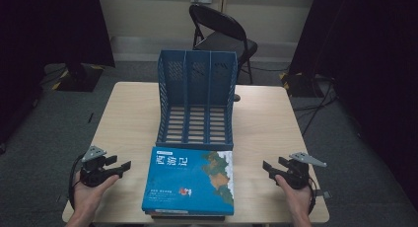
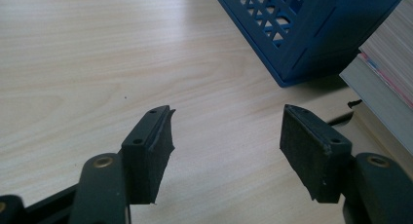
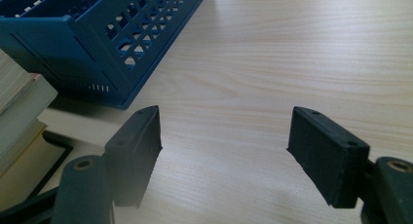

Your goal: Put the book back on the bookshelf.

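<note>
we hold the left gripper (image 1: 123, 166) low over the near left part of the table (image 1: 128, 113), its jaws spread apart with nothing but bare wood between them, and our left hand (image 1: 91, 192) grips it from below. the right gripper (image 1: 268, 166) sits on the opposite side, near the right edge, its jaws likewise standing wide and holding nothing, with our right hand (image 1: 296, 195) behind it. both grippers point inward toward the stack of books (image 1: 190, 180) that lies flat between them at the near edge of the table, well apart from either set of jaws. the top book has a blue cover with white characters and a map-like picture on its right half; we see at least one more book under it. just beyond the stack, touching or nearly touching its far edge, stands the blue file rack (image 1: 196, 96) with three compartments, all open toward us. in the left gripper view the rack's corner and the page edges of the books appear at the upper right; in the right gripper view they appear at the left. a black folding chair (image 1: 222, 32) stands behind the table
</note>
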{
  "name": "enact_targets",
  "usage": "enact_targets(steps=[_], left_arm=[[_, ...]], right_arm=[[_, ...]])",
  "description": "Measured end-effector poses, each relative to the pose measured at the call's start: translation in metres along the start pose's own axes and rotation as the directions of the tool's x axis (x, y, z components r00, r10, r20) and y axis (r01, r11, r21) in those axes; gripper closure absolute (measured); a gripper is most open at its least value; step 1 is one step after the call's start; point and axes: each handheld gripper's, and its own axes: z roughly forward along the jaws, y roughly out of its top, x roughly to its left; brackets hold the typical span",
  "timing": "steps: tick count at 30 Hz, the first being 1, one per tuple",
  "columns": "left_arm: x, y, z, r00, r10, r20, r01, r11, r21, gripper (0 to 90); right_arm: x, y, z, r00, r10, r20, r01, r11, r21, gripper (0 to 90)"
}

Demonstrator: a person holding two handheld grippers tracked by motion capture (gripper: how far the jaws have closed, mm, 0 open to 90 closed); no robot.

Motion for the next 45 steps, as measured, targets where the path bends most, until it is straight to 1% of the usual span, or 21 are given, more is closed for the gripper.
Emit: enact_targets(steps=[4,9,14,19,20,21,23,24,25,26,29,30,31,34,35,36,37,38,40,43,45], left_arm=[[-0.001,0.000,0.001,0.9999,0.006,0.013,-0.006,1.0000,0.007,36.2],[-0.009,0.001,0.000,0.9992,0.004,0.039,-0.004,1.0000,-0.002,38.7],[-0.016,0.000,-0.003,0.9974,0.008,0.071,-0.009,0.9999,0.010,36.6],[-0.029,0.002,-0.010,0.9929,0.063,0.101,-0.064,0.9979,0.008,38.1],[-0.033,0.002,-0.013,0.9915,0.057,0.117,-0.058,0.9983,0.003,38.1],[-0.033,0.002,-0.013,0.9915,0.057,0.117,-0.058,0.9983,0.003,38.1],[-0.038,0.004,-0.016,0.9877,0.072,0.139,-0.071,0.9974,-0.006,38.4],[-0.041,0.006,-0.016,0.9869,0.081,0.140,-0.080,0.9968,-0.011,38.5],[-0.043,0.008,-0.017,0.9838,0.091,0.154,-0.089,0.9959,-0.021,38.5],[-0.043,0.011,-0.017,0.9796,0.086,0.182,-0.081,0.9962,-0.032,38.6],[-0.047,0.021,-0.016,0.9777,0.076,0.196,-0.069,0.9967,-0.042,40.2],[-0.050,0.029,-0.015,0.9728,0.048,0.227,-0.039,0.9982,-0.046,42.9],[-0.050,0.029,-0.015,0.9728,0.048,0.227,-0.039,0.9982,-0.046,45.1],[-0.058,0.044,-0.012,0.9743,0.067,0.215,-0.057,0.9970,-0.053,46.6],[-0.061,0.049,-0.011,0.9724,0.075,0.221,-0.068,0.9970,-0.038,46.6],[-0.067,0.057,-0.008,0.9690,0.102,0.225,-0.100,0.9947,-0.021,50.5],[-0.067,0.057,-0.008,0.9690,0.102,0.225,-0.100,0.9947,-0.021,52.9],[-0.072,0.057,-0.006,0.9637,0.133,0.231,-0.129,0.9911,-0.035,56.6],[-0.076,0.051,-0.001,0.9647,0.109,0.240,-0.103,0.9940,-0.036,62.3],[-0.077,0.041,0.003,0.9670,0.097,0.236,-0.090,0.9951,-0.041,62.1],[-0.074,0.038,0.003,0.9616,0.075,0.264,-0.064,0.9968,-0.047,61.8]], right_arm=[[0.000,0.001,0.000,0.9997,-0.010,-0.024,0.010,1.000,-0.002,32.2],[0.001,0.002,0.000,0.9957,-0.024,-0.089,0.026,0.999,0.022,41.0],[0.013,0.005,0.001,0.9923,-0.064,-0.106,0.068,0.997,0.040,43.1],[0.025,0.010,0.001,0.9854,-0.095,-0.141,0.100,0.994,0.033,44.7],[0.033,0.014,-0.001,0.9791,-0.106,-0.173,0.111,0.994,0.016,46.5],[0.033,0.014,-0.001,0.9791,-0.106,-0.173,0.111,0.994,0.016,46.5],[0.043,0.019,-0.003,0.9696,-0.126,-0.209,0.128,0.992,-0.007,48.7],[0.050,0.024,-0.004,0.9590,-0.148,-0.242,0.147,0.989,-0.024,51.3],[0.050,0.024,-0.004,0.9590,-0.148,-0.242,0.147,0.989,-0.024,51.3],[0.054,0.028,-0.005,0.9531,-0.159,-0.257,0.155,0.987,-0.037,51.7],[0.066,0.041,-0.003,0.9334,-0.197,-0.300,0.186,0.980,-0.064,52.7],[0.073,0.050,0.000,0.9231,-0.215,-0.319,0.200,0.977,-0.078,53.3],[0.073,0.050,0.000,0.9231,-0.215,-0.319,0.200,0.977,-0.078,53.3],[0.088,0.067,0.009,0.8983,-0.264,-0.351,0.250,0.964,-0.085,56.9],[0.088,0.067,0.009,0.8983,-0.264,-0.351,0.250,0.964,-0.085,56.9],[0.095,0.073,0.014,0.8863,-0.291,-0.360,0.280,0.956,-0.083,67.3],[0.095,0.073,0.014,0.8863,-0.291,-0.360,0.280,0.956,-0.083,67.3],[0.100,0.075,0.021,0.8770,-0.298,-0.377,0.289,0.954,-0.081,70.5],[0.103,0.072,0.029,0.8742,-0.292,-0.388,0.290,0.955,-0.066,70.4],[0.104,0.068,0.036,0.8778,-0.287,-0.383,0.293,0.955,-0.045,70.2],[0.104,0.063,0.041,0.8777,-0.282,-0.388,0.293,0.955,-0.031,67.8]])
